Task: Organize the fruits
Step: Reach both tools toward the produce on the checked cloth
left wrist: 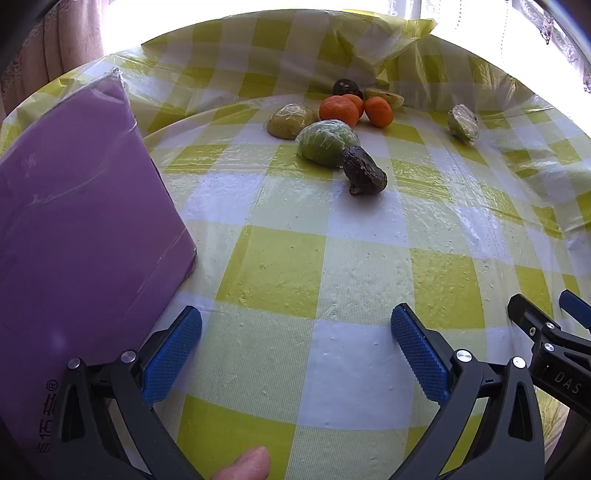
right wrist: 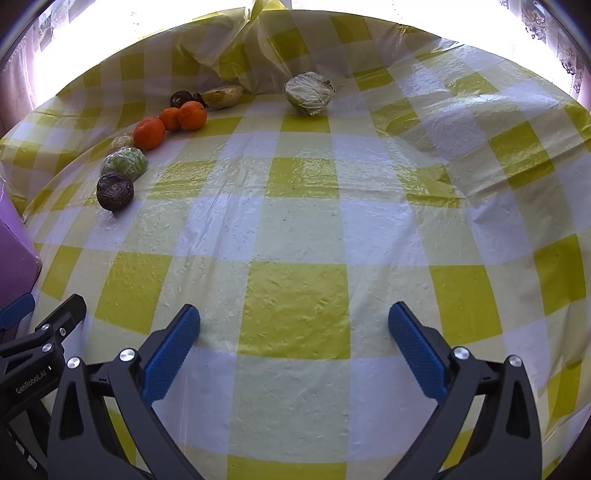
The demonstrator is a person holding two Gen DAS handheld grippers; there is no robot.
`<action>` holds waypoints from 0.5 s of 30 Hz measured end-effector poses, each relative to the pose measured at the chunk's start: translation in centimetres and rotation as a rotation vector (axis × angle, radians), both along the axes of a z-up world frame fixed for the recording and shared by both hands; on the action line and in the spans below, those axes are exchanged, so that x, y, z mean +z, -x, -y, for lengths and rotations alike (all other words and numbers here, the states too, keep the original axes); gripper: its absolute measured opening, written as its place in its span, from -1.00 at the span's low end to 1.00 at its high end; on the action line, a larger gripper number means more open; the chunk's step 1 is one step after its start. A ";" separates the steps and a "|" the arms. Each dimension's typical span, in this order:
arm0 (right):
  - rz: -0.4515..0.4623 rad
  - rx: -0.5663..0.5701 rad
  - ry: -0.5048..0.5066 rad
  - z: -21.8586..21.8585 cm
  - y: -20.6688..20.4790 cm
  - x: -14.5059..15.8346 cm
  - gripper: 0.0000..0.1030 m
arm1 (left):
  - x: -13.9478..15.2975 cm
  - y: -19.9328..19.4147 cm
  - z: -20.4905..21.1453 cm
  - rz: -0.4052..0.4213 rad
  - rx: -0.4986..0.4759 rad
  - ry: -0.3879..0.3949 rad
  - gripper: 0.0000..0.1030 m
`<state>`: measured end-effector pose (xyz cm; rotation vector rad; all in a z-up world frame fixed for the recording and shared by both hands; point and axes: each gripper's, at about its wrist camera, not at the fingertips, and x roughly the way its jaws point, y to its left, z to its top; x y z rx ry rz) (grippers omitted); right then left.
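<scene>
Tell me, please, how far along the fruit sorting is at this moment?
Nothing looks sorted yet. The oranges, wrapped green fruit and dark avocado lie clustered; another wrapped fruit sits apart. Both hand-held grippers, left and right, are open and empty. All picking remains.

Bright window [right wrist: 406,11] backlights the checked tablecloth [right wrist: 295,206].

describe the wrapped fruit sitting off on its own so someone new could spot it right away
On the yellow-and-white checked tablecloth, find the cluster of oranges and dark fruits near the far edge. Well to its right lies a single pale green fruit in clear wrap. It alone touches no other fruit.
</scene>
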<state>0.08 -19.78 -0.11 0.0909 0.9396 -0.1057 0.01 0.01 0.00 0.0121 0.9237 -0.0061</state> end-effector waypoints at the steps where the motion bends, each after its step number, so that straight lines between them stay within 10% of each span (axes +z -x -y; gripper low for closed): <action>1: 0.004 0.000 -0.001 0.0 0.0 0.0 0.97 | 0.0 0.0 0.0 0.000 0.000 0.000 0.92; 15: 0.000 0.000 -0.001 0.0 0.0 0.0 0.97 | 0.0 0.1 0.0 0.001 0.000 0.000 0.92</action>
